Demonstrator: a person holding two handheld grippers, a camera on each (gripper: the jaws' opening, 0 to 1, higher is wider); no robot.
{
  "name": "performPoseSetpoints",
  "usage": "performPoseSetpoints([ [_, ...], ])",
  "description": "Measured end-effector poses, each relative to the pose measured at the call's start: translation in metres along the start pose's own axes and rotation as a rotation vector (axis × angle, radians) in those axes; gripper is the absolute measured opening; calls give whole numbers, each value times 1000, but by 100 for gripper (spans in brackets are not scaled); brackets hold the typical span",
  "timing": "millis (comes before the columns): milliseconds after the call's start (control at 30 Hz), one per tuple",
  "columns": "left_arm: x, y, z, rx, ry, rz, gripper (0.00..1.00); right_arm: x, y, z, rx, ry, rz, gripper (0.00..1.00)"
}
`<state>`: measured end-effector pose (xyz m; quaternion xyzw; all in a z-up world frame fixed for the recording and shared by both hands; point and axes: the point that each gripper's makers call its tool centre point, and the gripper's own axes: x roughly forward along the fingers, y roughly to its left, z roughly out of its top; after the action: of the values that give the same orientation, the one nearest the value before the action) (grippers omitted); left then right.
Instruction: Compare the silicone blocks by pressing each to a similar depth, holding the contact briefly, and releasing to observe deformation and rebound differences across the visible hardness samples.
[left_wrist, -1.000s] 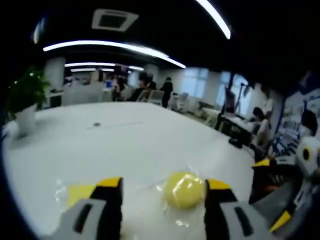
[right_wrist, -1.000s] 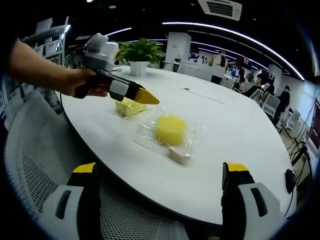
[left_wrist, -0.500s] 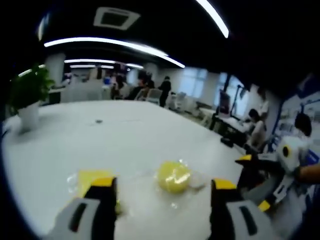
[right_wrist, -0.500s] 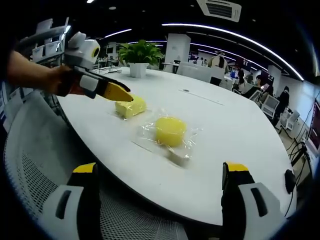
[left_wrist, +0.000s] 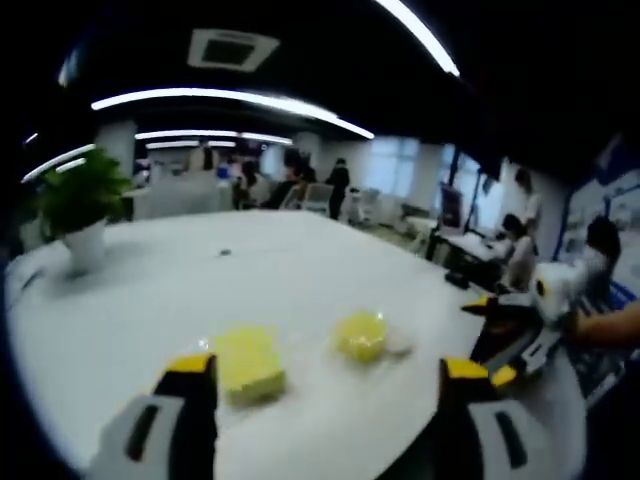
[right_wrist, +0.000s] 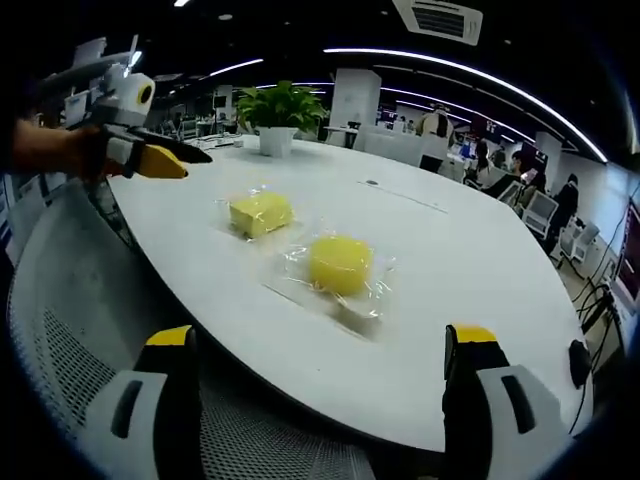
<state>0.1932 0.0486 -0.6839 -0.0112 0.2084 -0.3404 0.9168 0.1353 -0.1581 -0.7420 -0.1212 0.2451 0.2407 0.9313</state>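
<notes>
Two yellow silicone blocks in clear wrappers lie on the white table (right_wrist: 450, 250). The square block (right_wrist: 260, 212) (left_wrist: 248, 362) rests to the left of the round block (right_wrist: 340, 263) (left_wrist: 362, 335). My left gripper (left_wrist: 328, 385) is open and held back from both blocks, touching neither. From the right gripper view, the left gripper (right_wrist: 150, 160) hovers at the table's far left edge in a person's hand. My right gripper (right_wrist: 320, 338) is open off the near table edge, well short of the blocks; the right gripper (left_wrist: 505, 340) enters the left gripper view from the right.
A potted plant (right_wrist: 278, 108) (left_wrist: 82, 205) stands at the table's far side. A grey mesh chair (right_wrist: 70, 300) sits under the near table edge. A small dark object (right_wrist: 580, 360) lies at the right rim. People and desks fill the office behind.
The left gripper has drawn back from above the square block to beyond the table's left edge, leaving both blocks uncovered. The right gripper and the blocks have stayed put.
</notes>
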Motion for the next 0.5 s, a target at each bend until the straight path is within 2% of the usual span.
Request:
performPoseSetpoints([
  [233,-31,14,-9,0,1,68,92,0,2,2,0,-10,9,96],
  [333,-38,15,-12,-4,-5,92,93,-1,2,1,2,-7,9,96],
  [433,-44,21,-20,40,8,135,94,0,1,0,16,-6,10,96],
  [500,-47,22,-26,30,10,139,96,0,1,0,18,-3,12,96],
])
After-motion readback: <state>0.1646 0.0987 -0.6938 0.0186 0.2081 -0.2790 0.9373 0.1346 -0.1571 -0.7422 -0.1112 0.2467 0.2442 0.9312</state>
